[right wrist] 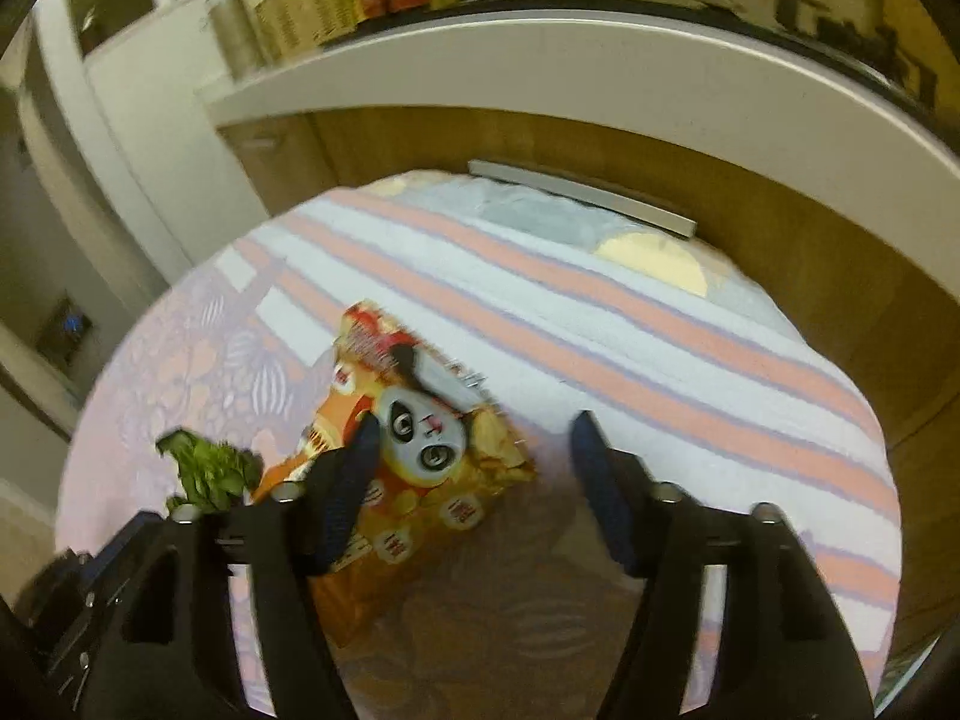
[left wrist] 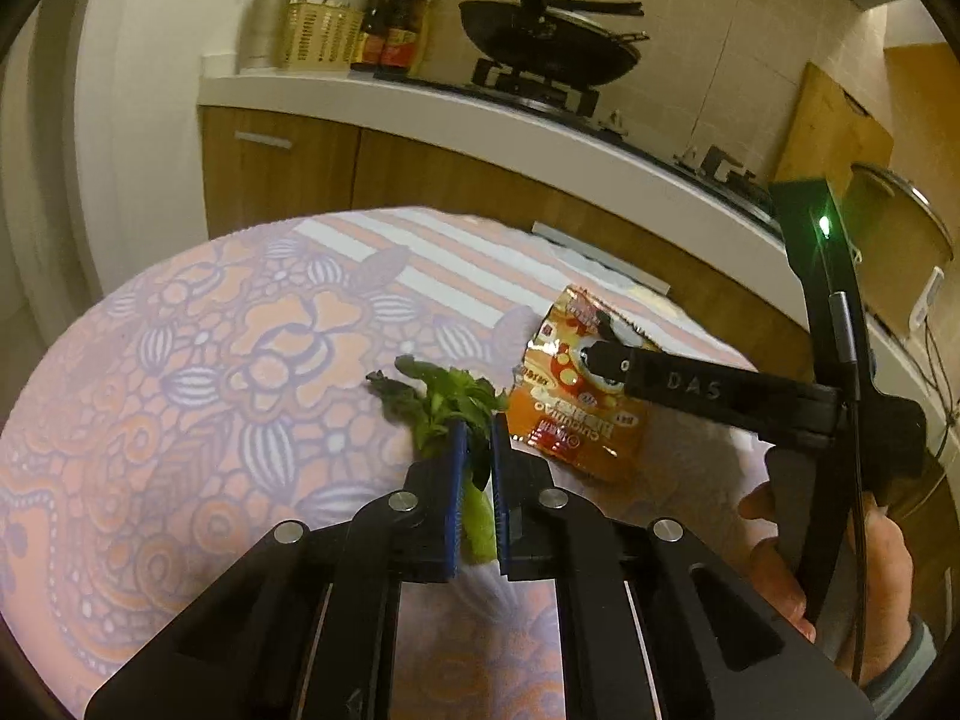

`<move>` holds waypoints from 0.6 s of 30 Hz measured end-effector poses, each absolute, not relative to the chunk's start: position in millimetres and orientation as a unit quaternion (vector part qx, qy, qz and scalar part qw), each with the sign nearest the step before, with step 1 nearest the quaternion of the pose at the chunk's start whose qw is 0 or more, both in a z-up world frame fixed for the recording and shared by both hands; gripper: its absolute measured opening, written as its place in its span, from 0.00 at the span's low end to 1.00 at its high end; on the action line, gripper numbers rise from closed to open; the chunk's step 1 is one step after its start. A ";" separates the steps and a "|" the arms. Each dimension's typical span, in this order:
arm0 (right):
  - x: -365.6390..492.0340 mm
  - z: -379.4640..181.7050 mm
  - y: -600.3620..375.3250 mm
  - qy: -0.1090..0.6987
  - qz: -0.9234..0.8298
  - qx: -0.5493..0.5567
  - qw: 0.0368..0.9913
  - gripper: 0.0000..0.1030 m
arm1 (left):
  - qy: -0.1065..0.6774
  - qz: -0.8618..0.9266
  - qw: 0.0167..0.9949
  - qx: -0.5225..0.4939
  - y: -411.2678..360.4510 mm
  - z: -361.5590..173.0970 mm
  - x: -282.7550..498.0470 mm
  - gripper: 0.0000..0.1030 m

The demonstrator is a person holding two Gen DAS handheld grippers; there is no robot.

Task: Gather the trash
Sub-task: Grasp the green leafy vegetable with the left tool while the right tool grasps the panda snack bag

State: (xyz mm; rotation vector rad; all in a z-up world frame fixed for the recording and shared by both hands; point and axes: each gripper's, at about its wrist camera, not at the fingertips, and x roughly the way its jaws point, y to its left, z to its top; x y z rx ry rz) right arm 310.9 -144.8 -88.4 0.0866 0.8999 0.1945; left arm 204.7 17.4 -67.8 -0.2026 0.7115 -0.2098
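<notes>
A green leafy vegetable scrap (left wrist: 447, 399) lies on the patterned tablecloth (left wrist: 240, 360), its pale stem pinched between the blue pads of my left gripper (left wrist: 478, 426), which is shut on it. Just right of it lies an orange snack packet (left wrist: 564, 414) with a panda face. In the right wrist view my right gripper (right wrist: 475, 426) hovers open above that packet (right wrist: 420, 438). Its left finger is over the packet and its right finger is over bare cloth. The vegetable scrap (right wrist: 210, 471) shows at the lower left there.
Beyond the table's far edge run wooden cabinets (left wrist: 420, 180) under a white counter (left wrist: 420, 102) with a wok (left wrist: 546, 48) on the stove, bottles (left wrist: 390, 24) and a basket. A hand (left wrist: 840, 552) holds the right gripper's handle at the right.
</notes>
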 end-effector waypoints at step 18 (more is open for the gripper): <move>229.4 -54.8 -187.1 0.364 0.090 0.070 0.924 0.07 | 0.422 -0.086 0.899 -0.079 15.1 -77.5 218.5 0.51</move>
